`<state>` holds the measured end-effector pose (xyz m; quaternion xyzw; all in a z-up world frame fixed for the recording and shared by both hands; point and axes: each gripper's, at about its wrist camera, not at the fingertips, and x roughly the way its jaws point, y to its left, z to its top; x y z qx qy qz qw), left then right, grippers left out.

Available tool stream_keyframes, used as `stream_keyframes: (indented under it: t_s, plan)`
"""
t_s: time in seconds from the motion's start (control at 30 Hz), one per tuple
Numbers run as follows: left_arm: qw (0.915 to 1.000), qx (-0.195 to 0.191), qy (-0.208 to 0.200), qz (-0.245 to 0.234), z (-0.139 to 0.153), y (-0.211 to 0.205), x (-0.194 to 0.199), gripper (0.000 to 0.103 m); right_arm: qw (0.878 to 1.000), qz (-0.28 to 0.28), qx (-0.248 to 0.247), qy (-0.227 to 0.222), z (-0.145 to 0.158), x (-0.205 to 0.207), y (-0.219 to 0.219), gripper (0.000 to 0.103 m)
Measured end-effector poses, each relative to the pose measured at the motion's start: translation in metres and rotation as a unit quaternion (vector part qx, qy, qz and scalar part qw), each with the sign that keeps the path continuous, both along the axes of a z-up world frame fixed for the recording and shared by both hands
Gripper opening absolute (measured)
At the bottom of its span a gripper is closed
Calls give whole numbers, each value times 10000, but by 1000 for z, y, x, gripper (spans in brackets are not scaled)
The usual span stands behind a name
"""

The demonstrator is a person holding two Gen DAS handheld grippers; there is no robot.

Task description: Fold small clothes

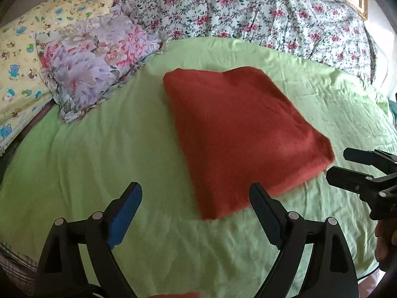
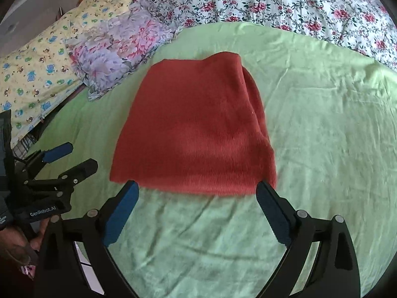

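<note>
A folded rust-red knit garment (image 1: 238,134) lies flat on the light green sheet (image 1: 124,149); it also shows in the right wrist view (image 2: 196,129). My left gripper (image 1: 196,193) is open and empty, held just short of the garment's near left corner. My right gripper (image 2: 197,190) is open and empty, its fingertips at the garment's near edge. In the left wrist view the right gripper (image 1: 347,166) shows at the right edge. In the right wrist view the left gripper (image 2: 74,156) shows at the left, open.
A purple floral pillow (image 1: 94,62) and a yellow cartoon-print pillow (image 1: 22,57) lie at the left of the bed. A white rose-print quilt (image 1: 248,7) is bunched along the far side. The green sheet (image 2: 322,124) stretches to the right of the garment.
</note>
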<state>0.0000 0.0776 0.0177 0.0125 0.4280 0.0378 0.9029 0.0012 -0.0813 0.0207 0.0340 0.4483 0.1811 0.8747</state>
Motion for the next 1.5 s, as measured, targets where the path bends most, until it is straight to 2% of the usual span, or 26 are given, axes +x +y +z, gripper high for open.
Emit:
stream_keyframes:
  t_s: [0.37,0.7,1.23,1.5]
  plan:
    - [9987,256,361,247,-14,1,22,89,9998,-8,117,174,-4,21,-1,96]
    - [9980,314,433,330,-11,-3,31,90,9996,69,191,209,-1,30,1,96]
    - [9979,233,513,323,-13,-9,38,90,9994,183,225,188,4,42,14,96]
    - [9985,62,416,352,-10,-10,38,90,9993,201,228,206,0,45,18,96]
